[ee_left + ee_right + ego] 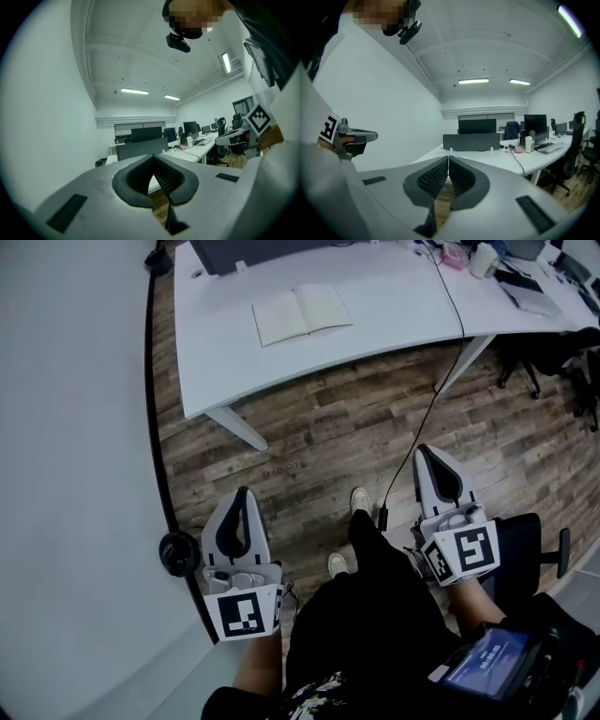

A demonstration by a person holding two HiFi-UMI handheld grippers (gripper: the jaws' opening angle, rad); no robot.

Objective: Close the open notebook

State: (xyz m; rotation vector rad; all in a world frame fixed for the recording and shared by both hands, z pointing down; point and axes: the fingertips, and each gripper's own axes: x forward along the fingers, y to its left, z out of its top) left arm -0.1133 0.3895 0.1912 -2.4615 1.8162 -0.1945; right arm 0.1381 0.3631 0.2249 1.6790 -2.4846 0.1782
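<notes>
The open notebook [302,313] lies flat with its pale pages up on the white desk [394,306], far ahead in the head view. Both grippers hang over the wooden floor, well short of the desk. My left gripper [242,495] is shut with nothing between its jaws, and its tips meet in the left gripper view [153,157]. My right gripper [425,452] is also shut and empty, its pads pressed together in the right gripper view [448,158]. Neither gripper view shows the notebook.
A white wall [75,427] runs along the left. A dark divider panel [253,251] stands at the desk's back. A black cable [441,362] hangs from the desk to the floor. A slanted desk leg [234,427], office chairs [562,362] and a round black object [178,554] stand around.
</notes>
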